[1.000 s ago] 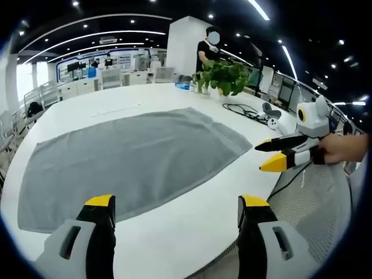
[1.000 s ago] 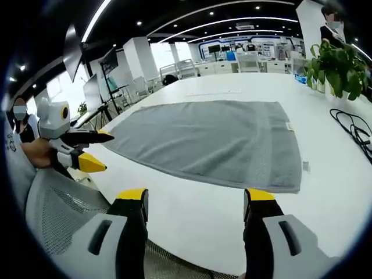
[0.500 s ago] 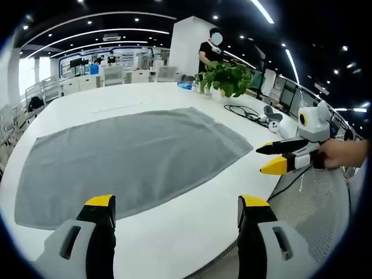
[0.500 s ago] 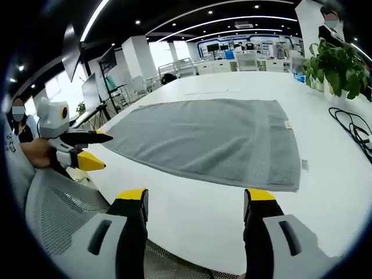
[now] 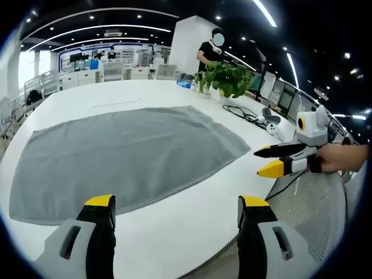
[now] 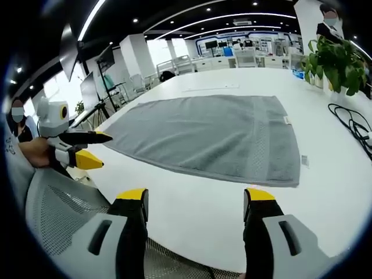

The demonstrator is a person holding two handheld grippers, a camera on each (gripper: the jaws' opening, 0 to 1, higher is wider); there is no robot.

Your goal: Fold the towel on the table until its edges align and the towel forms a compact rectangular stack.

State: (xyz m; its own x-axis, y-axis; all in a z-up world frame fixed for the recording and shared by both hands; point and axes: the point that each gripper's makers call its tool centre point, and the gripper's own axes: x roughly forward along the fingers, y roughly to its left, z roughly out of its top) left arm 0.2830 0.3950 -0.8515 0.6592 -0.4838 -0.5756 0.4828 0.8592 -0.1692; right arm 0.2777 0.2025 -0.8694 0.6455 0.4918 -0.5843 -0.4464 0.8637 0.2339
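While both jaws stand spread over the near table (image 5: 192, 232) edge, the left gripper (image 5: 174, 218) and right gripper (image 6: 197, 212) hold nothing; the gray towel (image 6: 215, 136) lies flat beyond, long axis running 9 to 3 o'clock along that edge.

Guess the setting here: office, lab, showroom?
Likely an open-plan office or lab: a big white table with a grey towel, a potted plant, and rows of desks with monitors behind.

Both cams sit off the near edge of the white oval table (image 5: 174, 244), looking across it. Left gripper view faces from towel's left, right gripper view from its right; shared: flat grey terry towel (image 5: 122, 154) (image 6: 215, 136), leafy green potted plant (image 5: 225, 78) (image 6: 334, 58).
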